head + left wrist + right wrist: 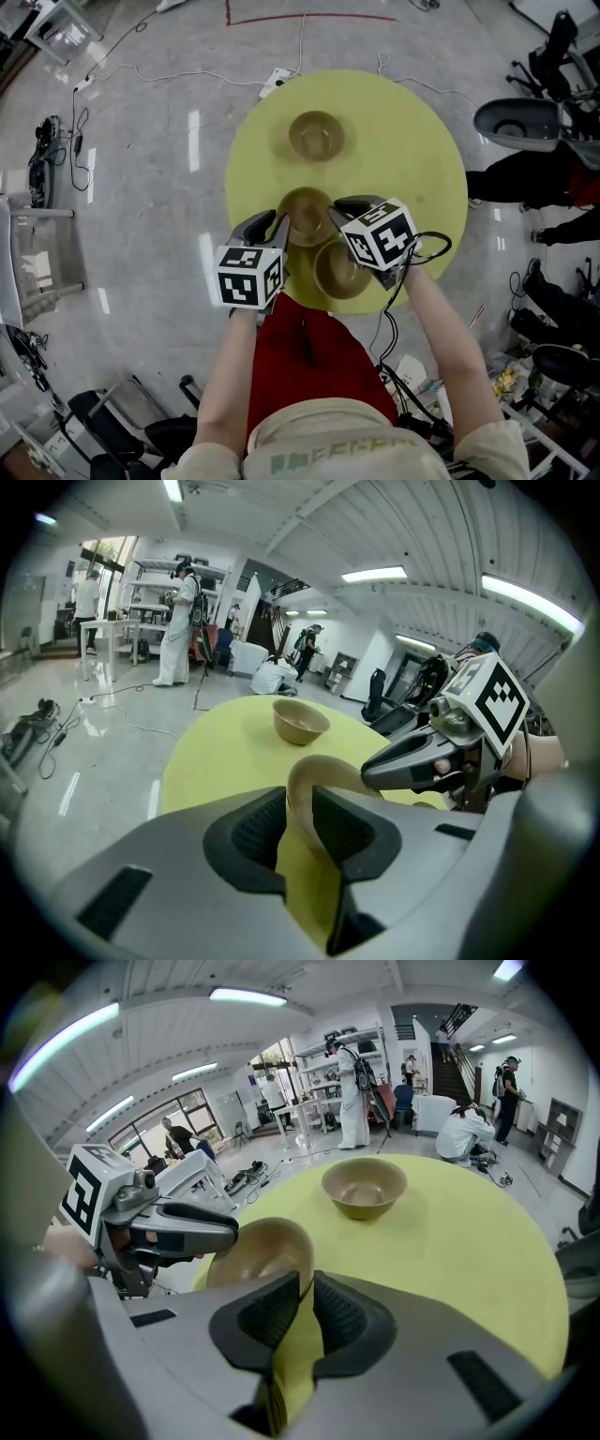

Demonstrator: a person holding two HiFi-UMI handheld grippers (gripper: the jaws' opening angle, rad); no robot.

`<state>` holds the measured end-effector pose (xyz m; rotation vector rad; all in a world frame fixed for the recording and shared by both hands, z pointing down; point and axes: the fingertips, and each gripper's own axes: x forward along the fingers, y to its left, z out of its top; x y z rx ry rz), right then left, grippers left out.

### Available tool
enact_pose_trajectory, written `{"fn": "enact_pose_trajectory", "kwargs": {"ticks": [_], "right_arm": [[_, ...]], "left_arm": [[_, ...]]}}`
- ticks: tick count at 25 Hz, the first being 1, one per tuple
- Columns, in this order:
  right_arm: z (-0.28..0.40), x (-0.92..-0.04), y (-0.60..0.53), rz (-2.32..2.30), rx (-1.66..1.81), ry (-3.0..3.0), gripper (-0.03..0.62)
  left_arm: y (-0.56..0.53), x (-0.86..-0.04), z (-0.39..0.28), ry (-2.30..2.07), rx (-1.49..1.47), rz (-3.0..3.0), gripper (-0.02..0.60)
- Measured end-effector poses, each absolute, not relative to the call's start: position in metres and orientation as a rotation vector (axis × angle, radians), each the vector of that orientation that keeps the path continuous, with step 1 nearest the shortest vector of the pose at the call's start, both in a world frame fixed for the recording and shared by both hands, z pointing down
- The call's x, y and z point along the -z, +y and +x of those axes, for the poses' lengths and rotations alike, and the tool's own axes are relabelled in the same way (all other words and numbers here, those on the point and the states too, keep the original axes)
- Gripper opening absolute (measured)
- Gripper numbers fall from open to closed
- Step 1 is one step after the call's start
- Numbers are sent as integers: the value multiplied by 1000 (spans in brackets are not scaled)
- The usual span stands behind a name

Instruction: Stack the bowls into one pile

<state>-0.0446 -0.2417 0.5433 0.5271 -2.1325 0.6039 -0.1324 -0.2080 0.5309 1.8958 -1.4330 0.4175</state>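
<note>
Three tan bowls sit on a round yellow table. The far bowl stands alone and upright, also seen from the left gripper as the far bowl and from the right gripper as the far bowl. The middle bowl lies between both grippers. My left gripper is shut on its left rim, and the right gripper is shut on the opposite rim. The pinched rim shows in the left gripper view and the right gripper view. The near bowl sits by the front edge, partly under the right marker cube.
A white power strip and cables lie on the grey floor behind the table. Chairs and seated people's legs crowd the right side. Several people stand by shelves far off. The table's front edge is close to my body.
</note>
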Motion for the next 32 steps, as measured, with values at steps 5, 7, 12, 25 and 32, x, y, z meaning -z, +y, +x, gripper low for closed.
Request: {"fn": "enact_pose_trajectory", "kwargs": {"ticks": [5,7,12,25,32], "right_arm": [[-43,-545,-241,535,-585,-2110,40],[-43,-544,-241,539,-585,-2103,40],[-40,-542,-245,566,-556,-2087,40],[-40,-545,-246,587,-599,-2036,41],[-34,-546,-248,629,-625,-2028,92]], "left_arm": [[-206,-534,-133,-1424,-425,1888,95],[-205,-535,-133,-1418,-431,1886,95],[-207,-540,-129,-1410,-442,1873,95],[-206,-542,-127,-1400,-451,1864,87],[-204,-542,-125,-1398,-444,1865,86]]}}
